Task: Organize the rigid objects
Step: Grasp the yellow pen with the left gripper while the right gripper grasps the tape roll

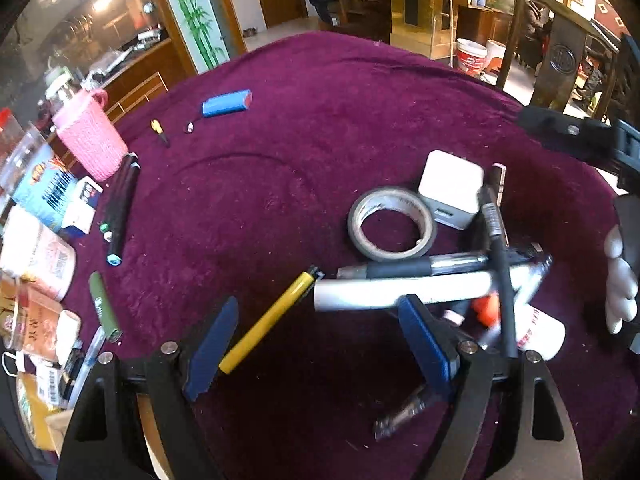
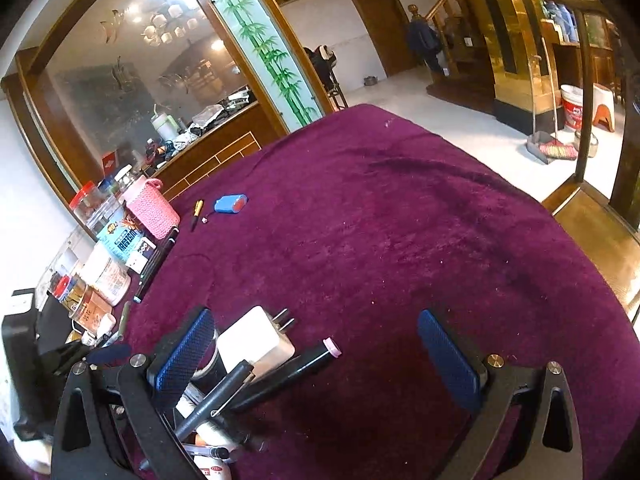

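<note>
Clutter of pens, a tape roll [image 1: 391, 224] and a white charger [image 1: 451, 188] lies ahead-right of the left gripper [image 1: 320, 344]. Its jaws are spread, a yellow pen [image 1: 269, 320] between them, unpinched. The right gripper [image 2: 320, 360] gapes empty over purple cloth [image 2: 400, 220], the charger [image 2: 256, 344] beside its left finger.

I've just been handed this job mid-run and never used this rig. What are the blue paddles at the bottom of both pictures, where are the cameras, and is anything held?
Each picture comes from a fisheye camera on a hand-held gripper; the blue paddles are its two fingers. The left gripper is open over a yellow pen on the purple velvet tablecloth, not pinching it. The right gripper is open and empty. Nearby lie a grey tape roll, a white plug-in charger cube and piled markers.
</note>
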A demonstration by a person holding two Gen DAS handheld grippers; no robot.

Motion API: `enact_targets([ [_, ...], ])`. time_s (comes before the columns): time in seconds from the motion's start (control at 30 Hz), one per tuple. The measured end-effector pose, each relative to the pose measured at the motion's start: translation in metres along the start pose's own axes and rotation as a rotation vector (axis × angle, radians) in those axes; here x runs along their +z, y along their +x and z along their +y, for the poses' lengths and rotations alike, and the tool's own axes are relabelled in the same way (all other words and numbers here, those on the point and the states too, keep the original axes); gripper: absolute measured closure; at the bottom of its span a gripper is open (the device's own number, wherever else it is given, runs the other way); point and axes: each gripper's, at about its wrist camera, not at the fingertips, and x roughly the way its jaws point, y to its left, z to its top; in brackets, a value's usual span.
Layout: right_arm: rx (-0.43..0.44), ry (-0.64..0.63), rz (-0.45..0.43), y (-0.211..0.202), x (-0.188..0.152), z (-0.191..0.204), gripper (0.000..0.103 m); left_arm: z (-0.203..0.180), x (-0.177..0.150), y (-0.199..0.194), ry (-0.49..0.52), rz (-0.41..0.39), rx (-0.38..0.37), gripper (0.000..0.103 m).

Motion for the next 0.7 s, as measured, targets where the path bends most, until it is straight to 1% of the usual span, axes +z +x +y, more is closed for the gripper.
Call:
enact_targets([
  [0.07,0.006,0.005,0.010,0.002,-0.001,0.000,0.001,0.005,-0.003,0.008,0.009,0.022,0.016,0.021],
  [0.13,0.013,0.002,0.017,0.003,-0.001,0.002,0.001,0.007,-0.008,0.018,0.022,0.057,0.004,0.021],
  [0.17,0.010,-0.004,0.019,0.004,-0.002,0.003,0.001,0.010,-0.010,0.018,0.001,0.048,-0.023,0.028],
  [0.2,0.007,-0.008,0.021,0.004,-0.002,0.003,0.001,0.013,-0.010,0.018,-0.019,0.057,-0.062,0.040],
  [0.23,0.006,-0.010,0.023,0.005,-0.002,0.003,0.001,0.014,-0.011,0.017,-0.030,0.056,-0.099,0.049],
  [0.27,0.005,-0.010,0.025,0.005,-0.002,0.004,0.001,0.013,-0.011,0.016,-0.032,0.055,-0.123,0.064],
  [0.33,0.002,-0.010,0.034,0.008,-0.002,0.004,0.001,0.010,-0.012,0.014,-0.026,0.058,-0.120,0.076],
  [0.37,0.001,-0.008,0.037,0.008,-0.003,0.003,0.001,0.008,-0.012,0.012,-0.030,0.065,-0.139,0.087],
  [0.4,0.002,-0.007,0.041,0.009,-0.003,0.003,0.001,0.006,-0.013,0.010,-0.030,0.069,-0.134,0.091],
  [0.53,0.007,-0.011,0.041,0.008,-0.004,0.004,0.001,-0.004,-0.020,0.003,-0.012,0.069,-0.106,0.092],
  [0.63,0.007,-0.017,0.038,0.008,-0.004,0.005,0.001,-0.015,-0.023,0.001,0.030,0.037,-0.042,0.090],
  [0.7,0.005,-0.017,0.038,0.008,-0.004,0.004,0.001,-0.021,-0.026,0.000,0.028,0.021,-0.007,0.092],
])
